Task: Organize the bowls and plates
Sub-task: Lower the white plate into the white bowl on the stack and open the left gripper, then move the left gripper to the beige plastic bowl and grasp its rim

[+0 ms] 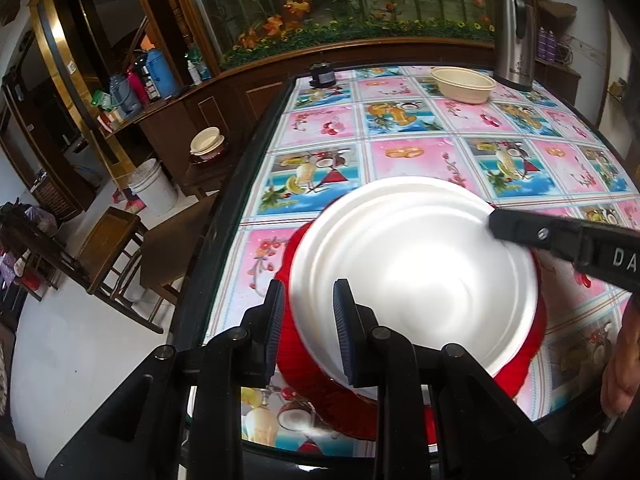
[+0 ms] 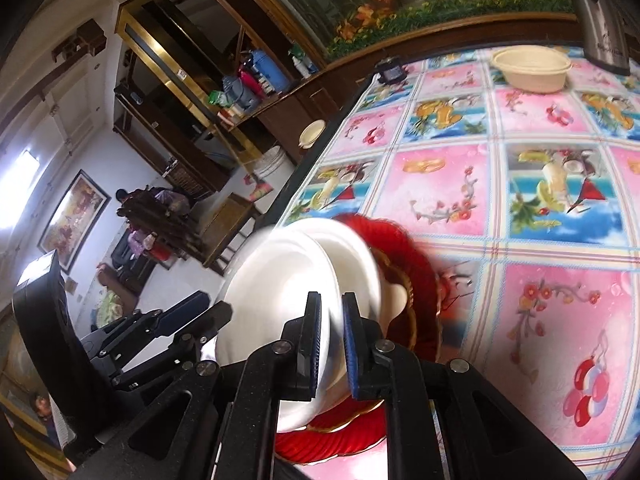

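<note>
A white bowl [image 1: 412,272] sits over a red plate [image 1: 320,384] near the table's front left edge. My left gripper [image 1: 308,332] has its two pads on either side of the bowl's near rim, closed on it. My right gripper [image 2: 331,344] is shut on the opposite rim of the same white bowl [image 2: 304,264], above the red plate [image 2: 408,256]. The right gripper's finger also shows in the left wrist view [image 1: 560,240], and the left gripper shows in the right wrist view [image 2: 180,316]. A cream bowl [image 1: 463,85] stands at the far side of the table.
The table has a colourful fruit-pattern cloth [image 1: 420,152]. A steel kettle [image 1: 514,32] stands at the back right by the cream bowl [image 2: 530,68]. A small dark object [image 1: 323,75] sits at the far left corner. Chairs [image 1: 116,252] and a white bucket [image 1: 154,190] stand left of the table.
</note>
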